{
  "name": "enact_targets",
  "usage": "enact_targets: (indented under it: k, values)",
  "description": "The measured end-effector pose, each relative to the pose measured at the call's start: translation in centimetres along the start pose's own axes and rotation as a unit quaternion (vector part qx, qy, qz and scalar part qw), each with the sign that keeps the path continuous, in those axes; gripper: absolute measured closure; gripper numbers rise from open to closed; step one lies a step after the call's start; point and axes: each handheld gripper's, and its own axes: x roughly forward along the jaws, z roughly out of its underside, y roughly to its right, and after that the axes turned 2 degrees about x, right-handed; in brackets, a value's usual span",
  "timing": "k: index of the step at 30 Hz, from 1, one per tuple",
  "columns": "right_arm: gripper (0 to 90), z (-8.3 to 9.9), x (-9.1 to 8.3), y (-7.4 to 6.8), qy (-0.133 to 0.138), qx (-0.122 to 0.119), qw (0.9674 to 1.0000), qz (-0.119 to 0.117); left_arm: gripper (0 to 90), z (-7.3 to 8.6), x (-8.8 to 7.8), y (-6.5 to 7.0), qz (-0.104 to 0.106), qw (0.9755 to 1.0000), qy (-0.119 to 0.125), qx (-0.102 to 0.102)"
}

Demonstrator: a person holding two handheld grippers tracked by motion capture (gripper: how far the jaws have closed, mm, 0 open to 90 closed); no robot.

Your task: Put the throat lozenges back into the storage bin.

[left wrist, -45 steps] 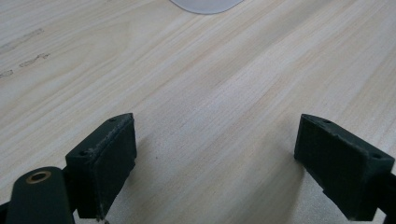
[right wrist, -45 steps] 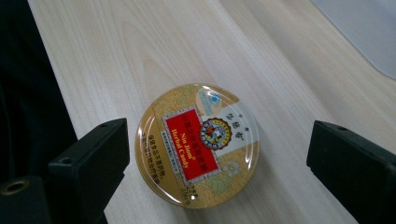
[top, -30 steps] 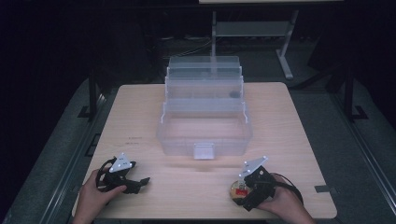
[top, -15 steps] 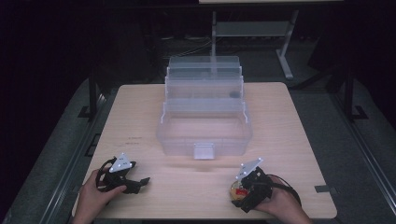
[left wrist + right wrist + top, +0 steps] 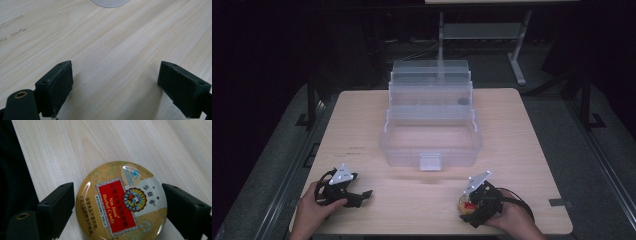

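A round gold candy tin [image 5: 122, 202] with a red label lies flat on the wooden table, close to the near edge at the right [image 5: 464, 204]. My right gripper [image 5: 117, 207] is open and straddles it, one black jaw on each side of the tin; in the high view the right gripper [image 5: 473, 209] is held by a hand. My left gripper [image 5: 361, 196] rests low over the table at the near left, open, with bare wood between its jaws [image 5: 115, 87].
A clear plastic tiered box [image 5: 432, 150] with its trays stepped open stands in the table's middle, latch tab facing me; its corner [image 5: 110, 2] shows in the left gripper view. The table's near edge [image 5: 422, 232] lies just behind both hands. Dark floor surrounds the table.
My right gripper has shifted slightly left and toward the near edge over the tin. The left gripper has stayed in place.
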Motion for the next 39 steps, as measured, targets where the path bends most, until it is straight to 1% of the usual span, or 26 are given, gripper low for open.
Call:
enact_targets:
  k: [6, 9, 23, 28, 39]
  values:
    - [15.5, 0.0, 0.0, 0.0, -0.003, -0.004, 1.0, 0.002, 11.9, 0.0, 0.0, 0.0, 0.0, 1.0, 0.0, 0.0]
    - [18.9, 0.0, -0.1, 0.0, -0.001, -0.004, 1.0, 0.004, 11.9, 0.0, 0.0, 0.0, 0.0, 1.0, 0.0, 0.0]
    - [19.5, -0.1, -0.2, 0.0, -0.004, -0.004, 1.0, 0.003, 11.9, 0.0, 0.0, 0.0, 0.0, 1.0, 0.0, 0.0]
    - [19.6, -0.1, -0.8, 0.1, 0.002, 0.002, 1.0, 0.007, 11.9, 0.0, 0.0, 0.0, 0.0, 1.0, 0.001, -0.001]
    - [19.6, -0.1, -1.5, 0.6, 0.006, 0.004, 0.9999, 0.014, 11.9, 0.0, 0.0, 0.0, 0.0, 1.0, 0.002, -0.002]
